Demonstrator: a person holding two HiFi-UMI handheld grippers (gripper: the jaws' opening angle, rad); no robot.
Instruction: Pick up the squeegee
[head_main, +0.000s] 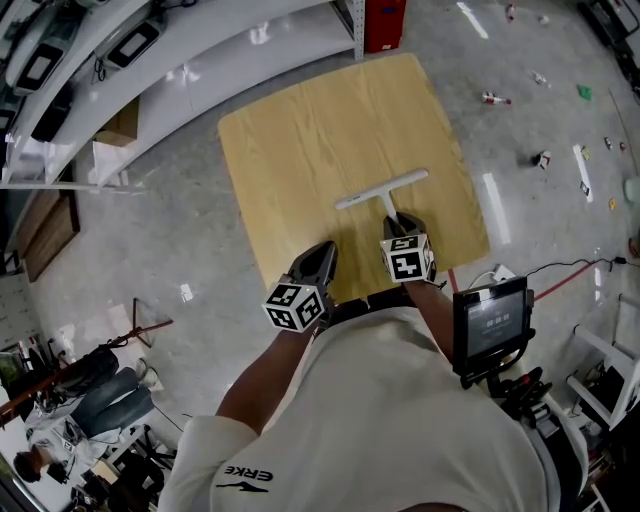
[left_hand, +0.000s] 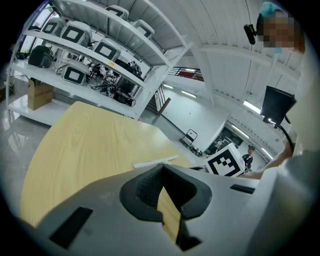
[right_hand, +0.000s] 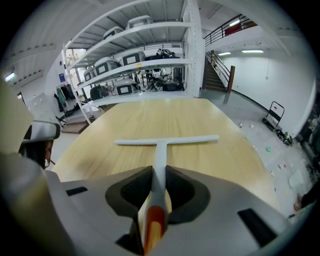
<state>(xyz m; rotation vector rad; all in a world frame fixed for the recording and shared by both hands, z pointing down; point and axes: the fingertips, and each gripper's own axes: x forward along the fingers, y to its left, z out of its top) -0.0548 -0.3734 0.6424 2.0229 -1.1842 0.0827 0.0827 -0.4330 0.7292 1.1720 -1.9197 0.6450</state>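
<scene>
In the head view, the squeegee (head_main: 383, 190) is lying on the surface (head_main: 300, 150), its handle pointing back into the right gripper (head_main: 403, 222), while the left gripper (head_main: 318, 262) is idling alongside. In the left gripper view, its jaws are resting together, empty. In the right gripper view, the jaws are clamping the handle, which is running straight ahead to the crosswise blade.

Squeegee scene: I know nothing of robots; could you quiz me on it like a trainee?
1. True or false: the squeegee stands upright.
2. Which has the handle between its jaws? A left gripper, B right gripper, C neither.
3. Fill in: the squeegee is shaped like the letter ___.
Key: 1 false, it lies flat on the table; 2 B; 3 T.
</scene>
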